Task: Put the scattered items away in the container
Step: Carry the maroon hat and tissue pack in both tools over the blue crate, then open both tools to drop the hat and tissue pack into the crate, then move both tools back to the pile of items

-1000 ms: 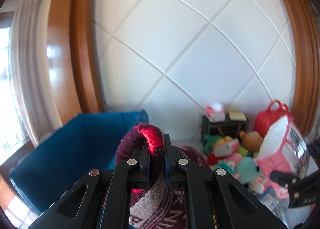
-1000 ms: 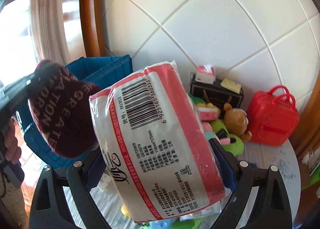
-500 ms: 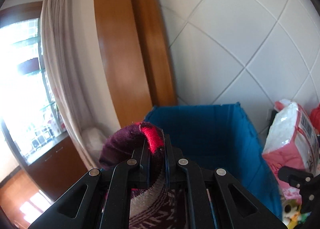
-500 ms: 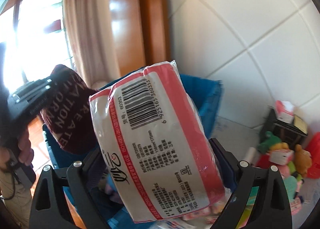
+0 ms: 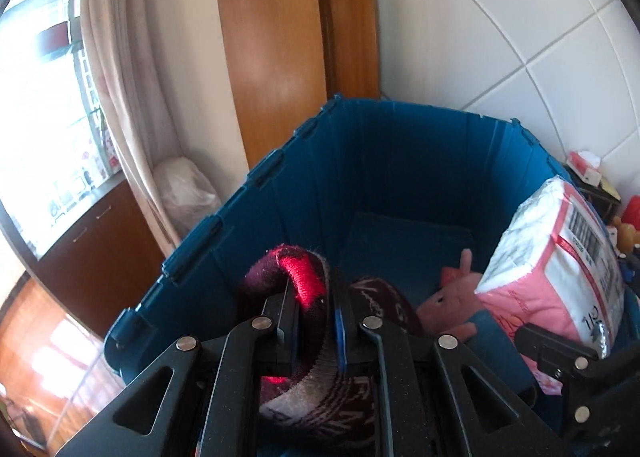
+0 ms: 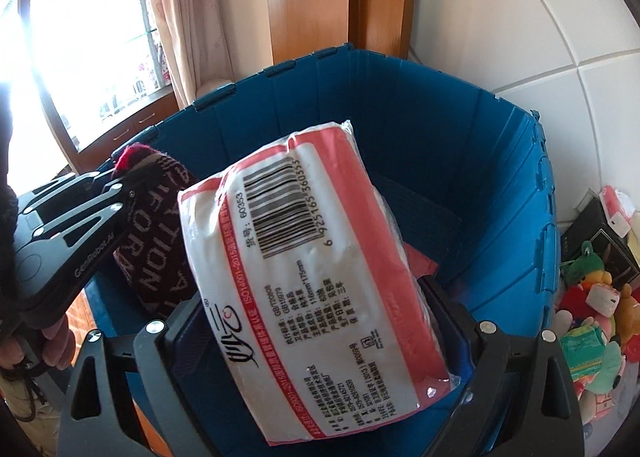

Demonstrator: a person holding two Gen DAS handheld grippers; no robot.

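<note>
My left gripper (image 5: 316,297) is shut on a maroon and red knitted sock with white lettering (image 5: 304,281) and holds it over the open blue bin (image 5: 400,161). It also shows in the right wrist view (image 6: 156,241). My right gripper (image 6: 312,305) is shut on a pink and white tissue pack with a barcode (image 6: 320,277), held above the same bin (image 6: 460,161). That pack shows at the right of the left wrist view (image 5: 560,269). A pink plush toy (image 5: 452,297) lies on the bin's bottom.
A heap of plush toys and small boxes (image 6: 592,309) lies right of the bin by the tiled wall. A wooden door frame (image 5: 280,37), a curtain (image 5: 120,57) and a window stand behind the bin. A white bag (image 5: 184,189) sits beside it.
Both grippers have swung left from the toy pile to above the blue bin and tilted down into it. Each still holds its item.
</note>
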